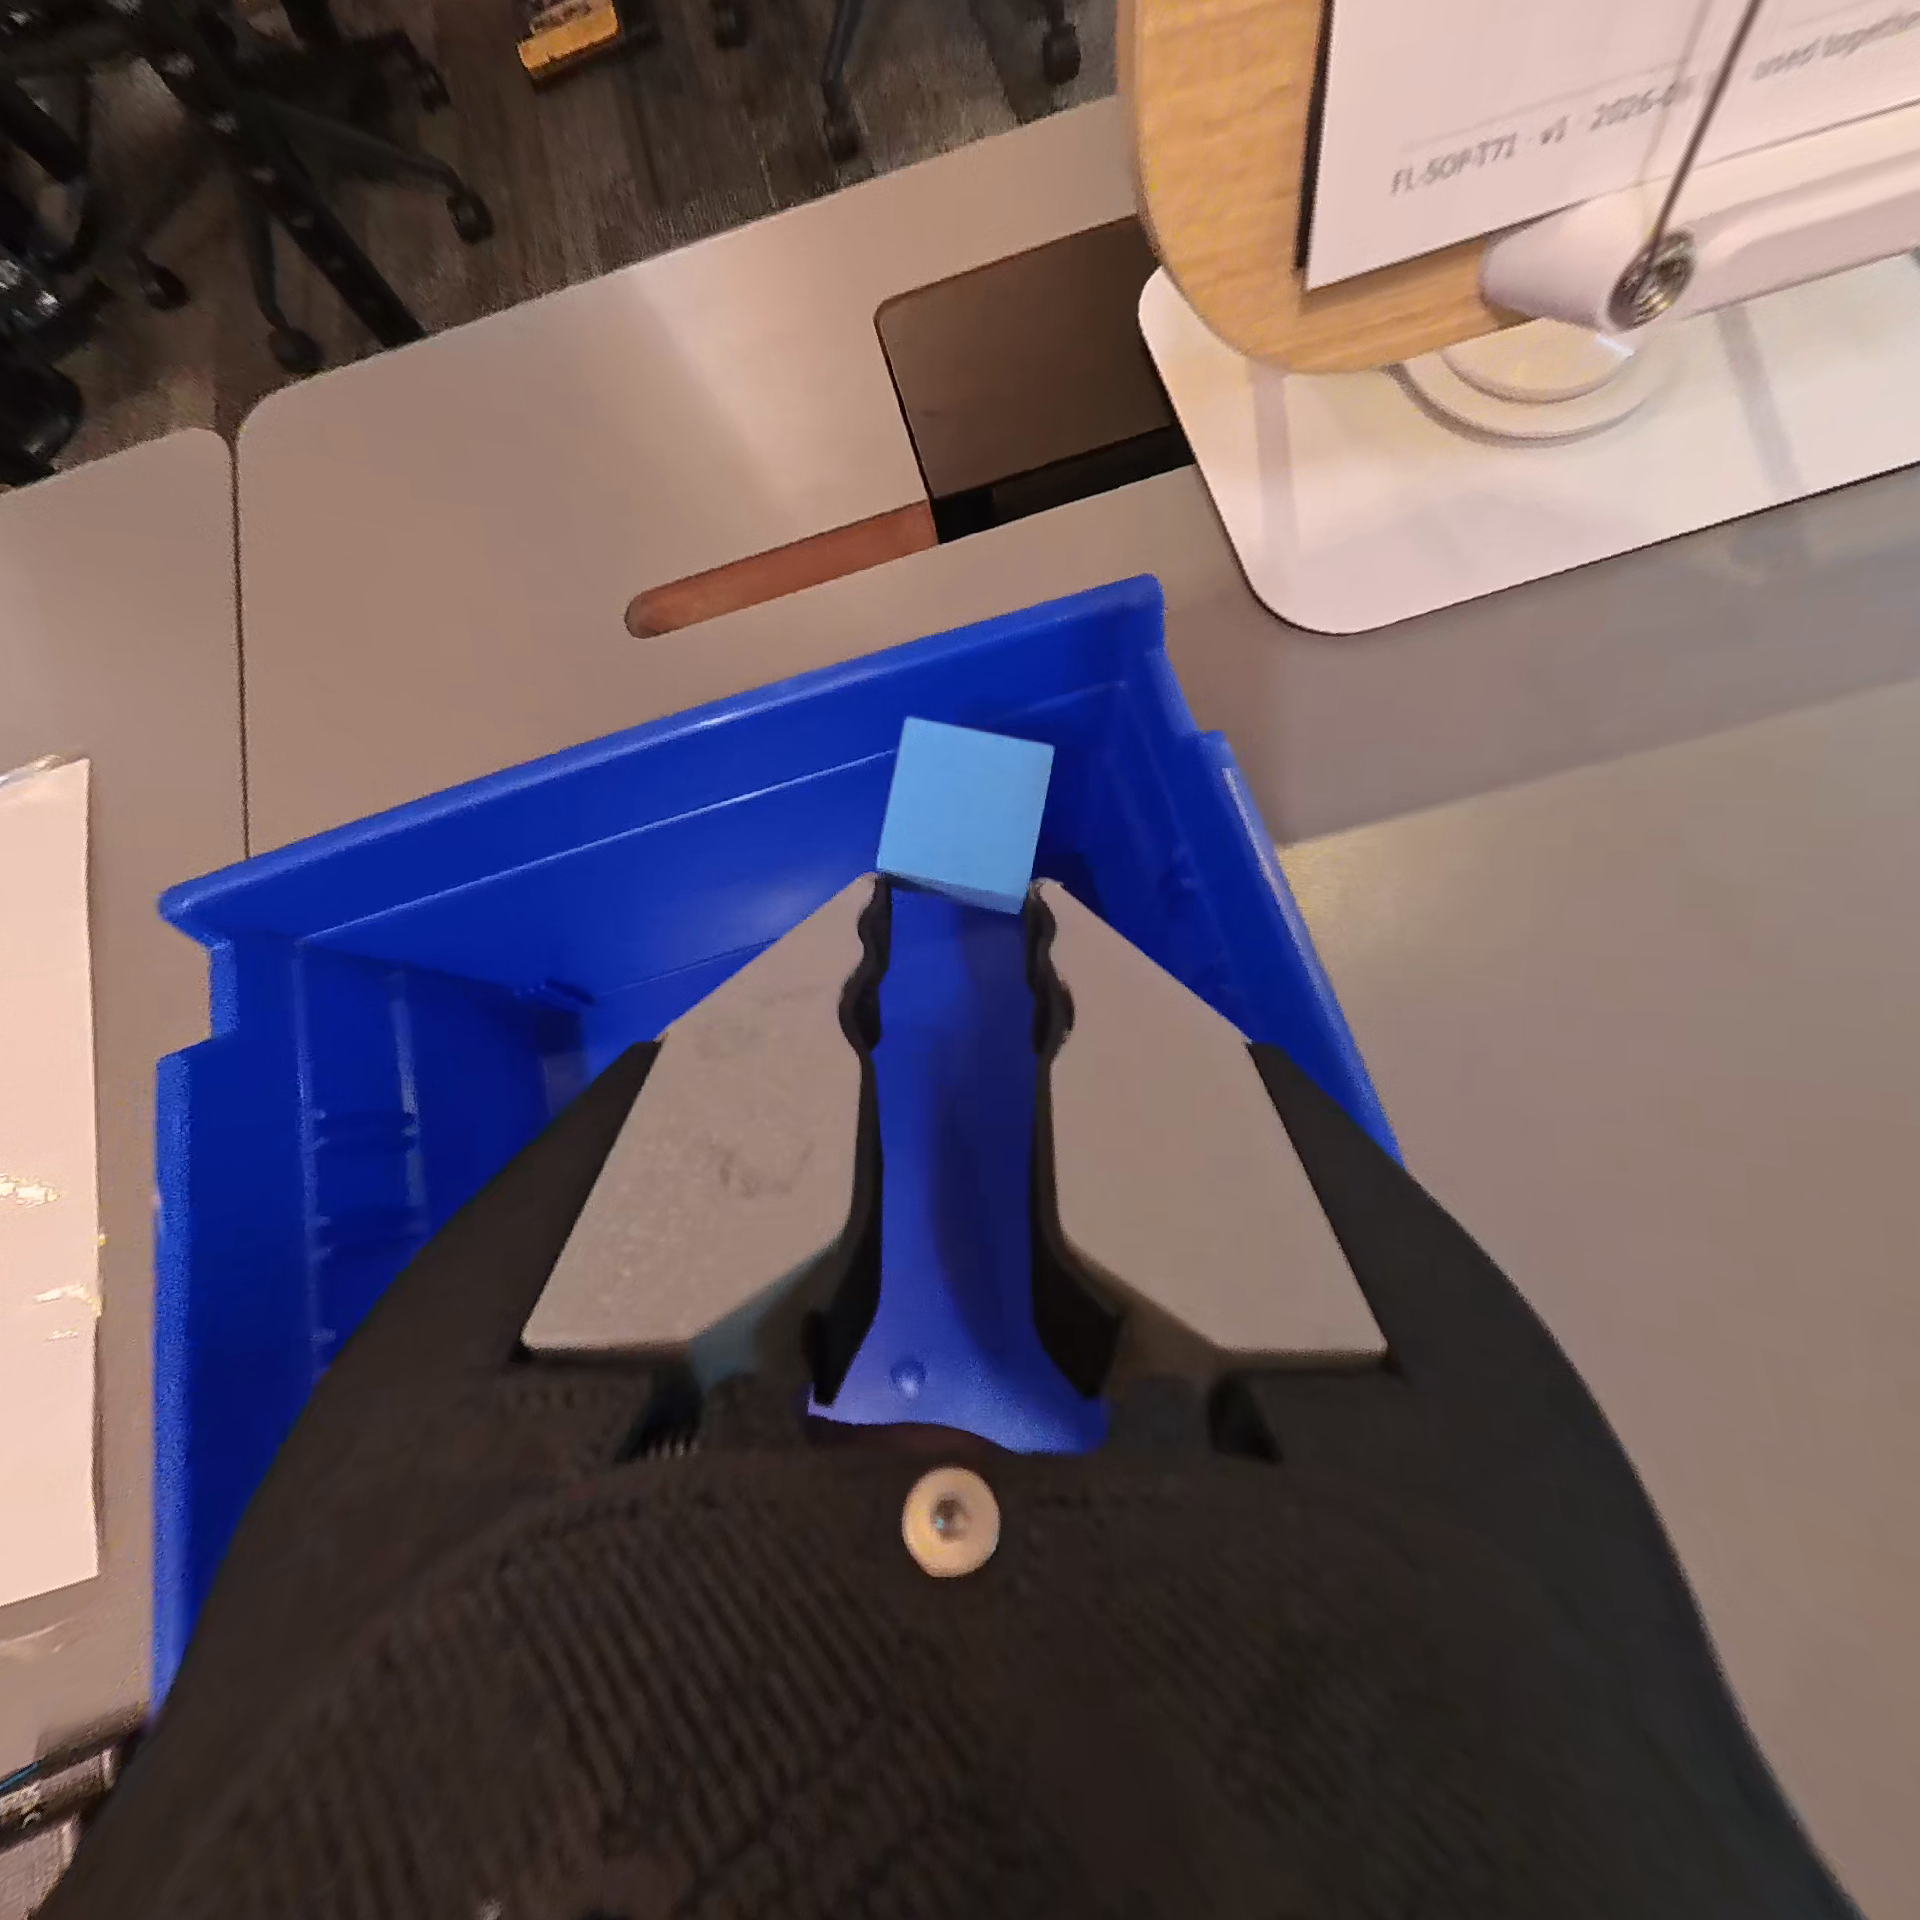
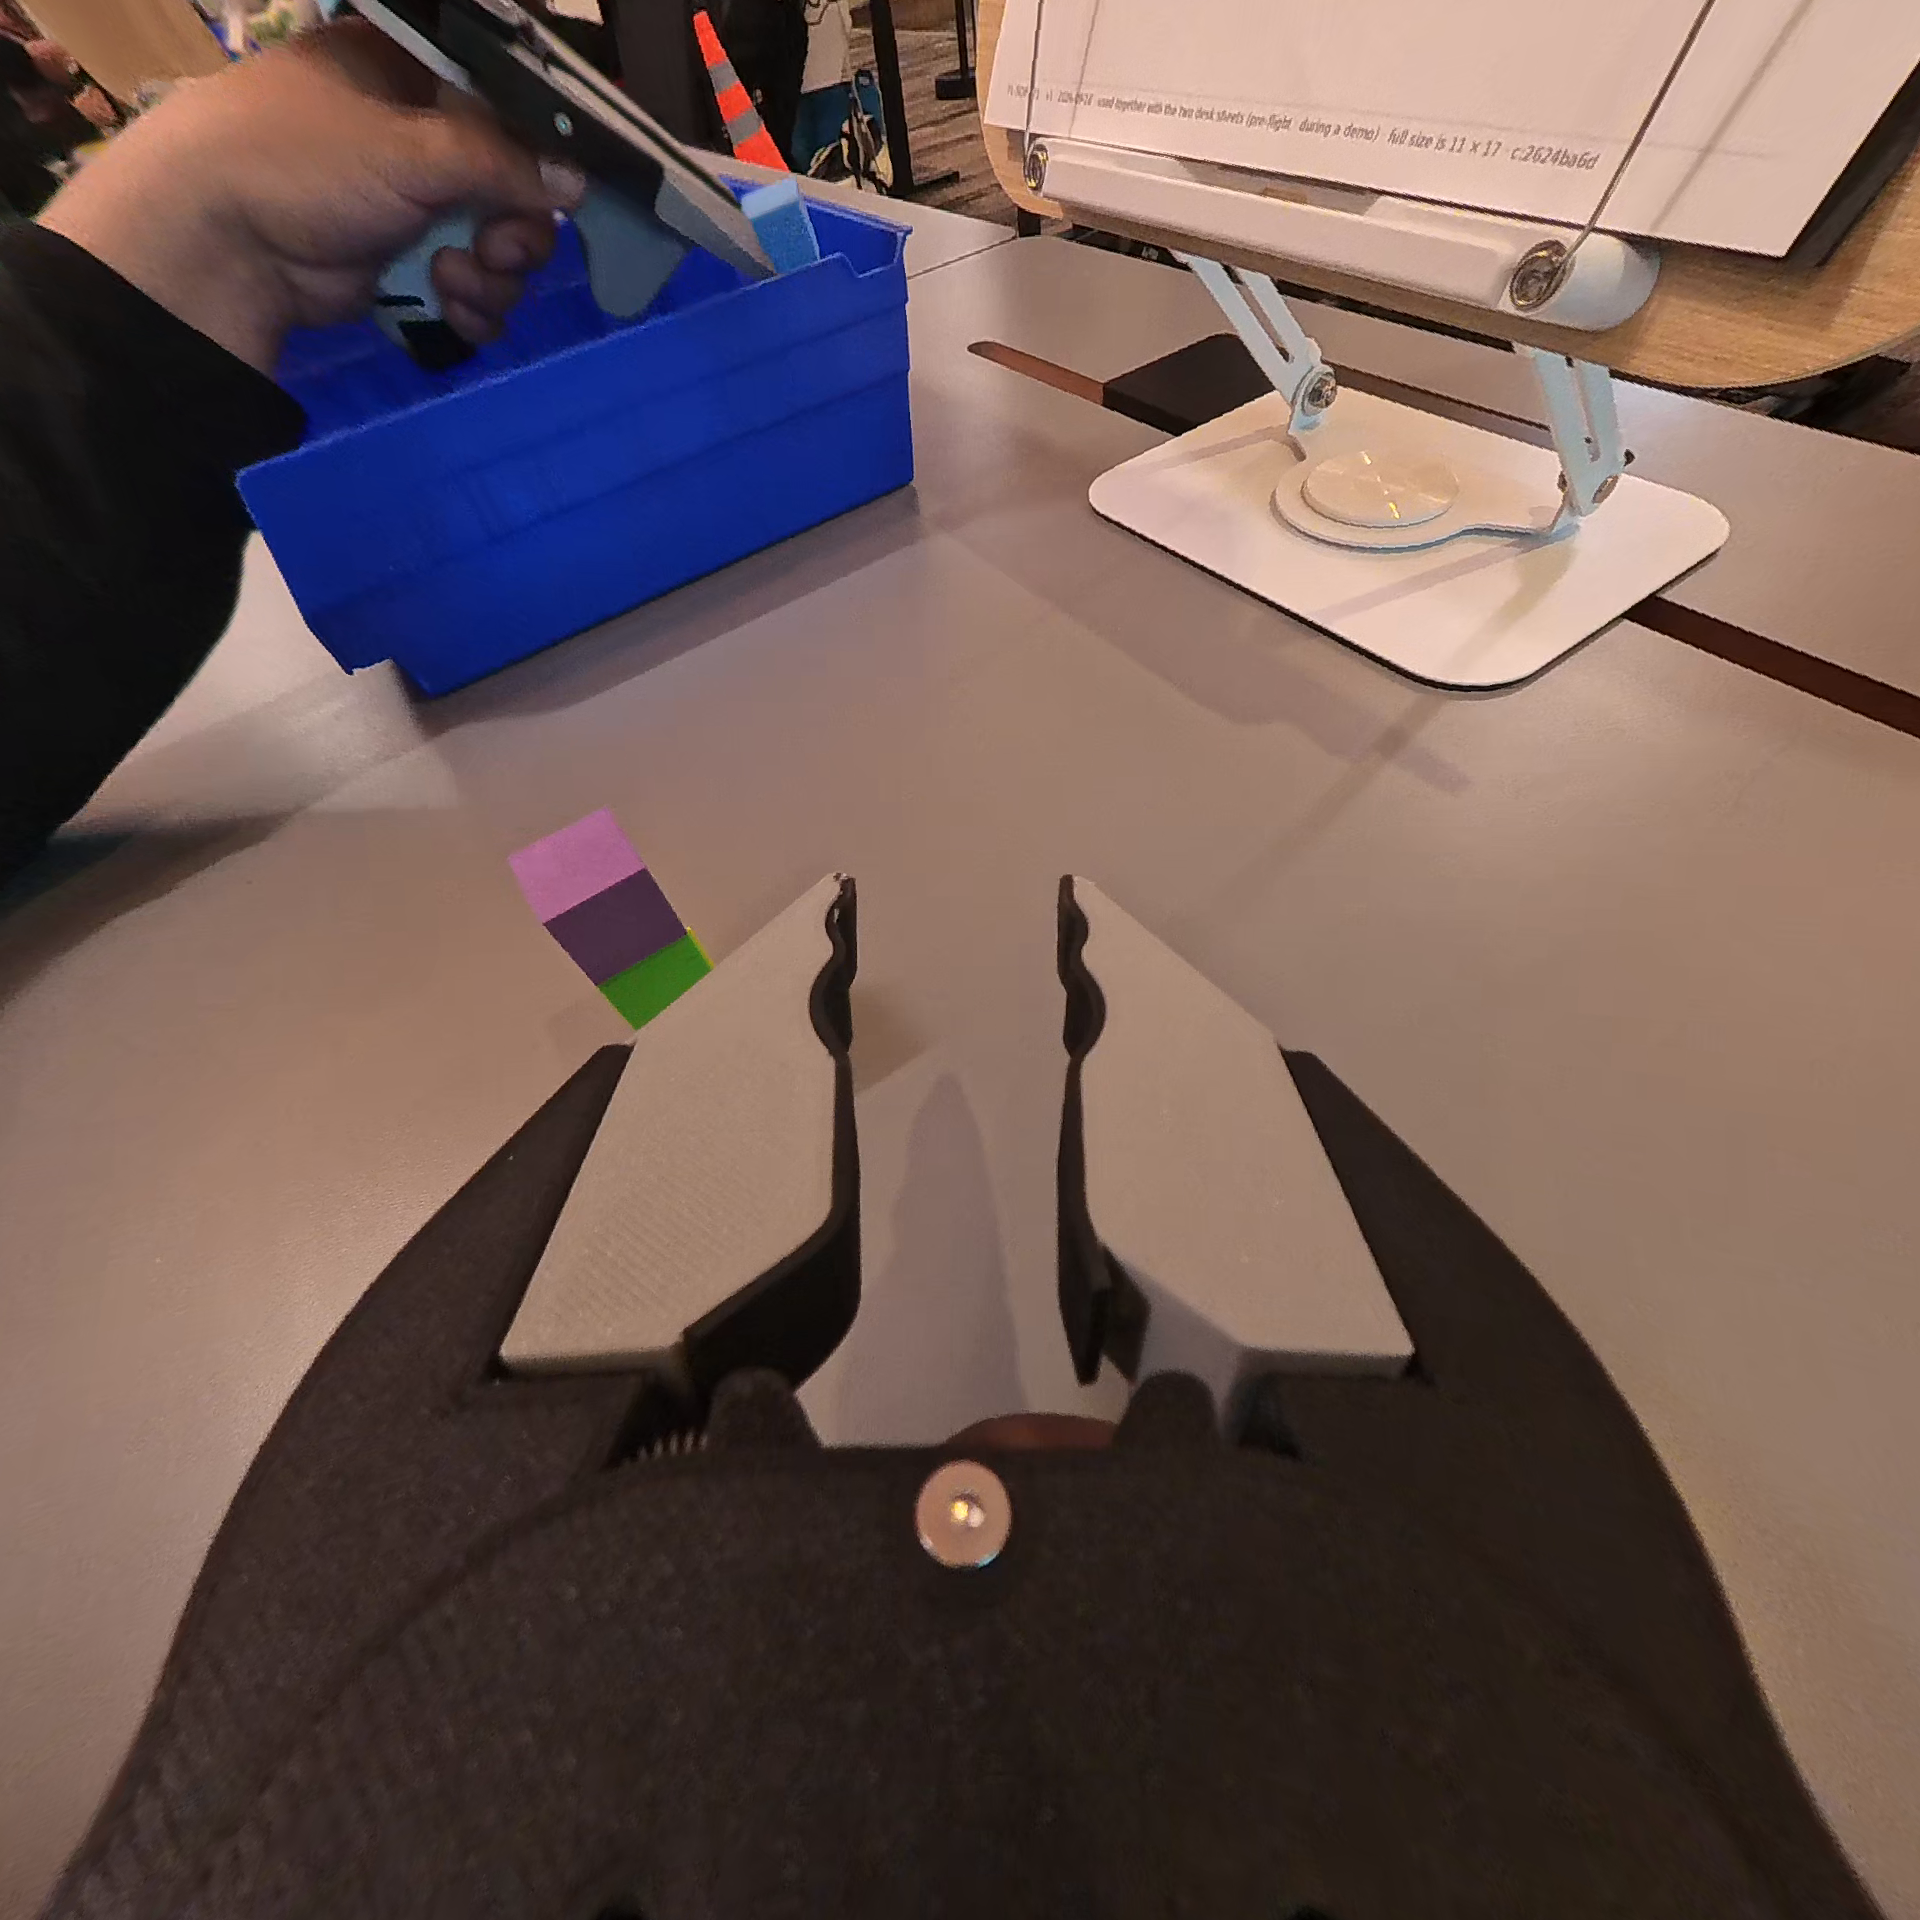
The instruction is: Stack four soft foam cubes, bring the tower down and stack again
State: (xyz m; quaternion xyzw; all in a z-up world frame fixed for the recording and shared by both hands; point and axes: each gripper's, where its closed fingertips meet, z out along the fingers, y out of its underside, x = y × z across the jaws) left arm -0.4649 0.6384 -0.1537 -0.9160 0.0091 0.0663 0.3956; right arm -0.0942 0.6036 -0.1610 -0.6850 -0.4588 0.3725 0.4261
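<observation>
My left gripper [image 1: 956, 888] is shut on a light blue foam cube [image 1: 966, 810], pinched at the very fingertips. It holds the cube over the far right corner of a blue plastic bin [image 1: 520, 831]. The right wrist view shows the same cube [image 2: 784, 223] at that gripper's tips above the bin [image 2: 623, 488]. My right gripper [image 2: 956, 894] is open and empty, low over the grey table [image 2: 1143, 790]. A short stack of foam cubes [image 2: 608, 914] stands just left of its left finger, showing lilac on top, dark purple below and green at the bottom; the finger hides its base.
A white document stand [image 2: 1413, 540] with a wooden board and paper sheet stands at the far right. A person's hand and dark sleeve [image 2: 125, 436] reach in from the left. A white sheet [image 1: 42, 1143] lies left of the bin. Office chairs stand beyond the table edge. Left tips to right tips: about 40 centimeters.
</observation>
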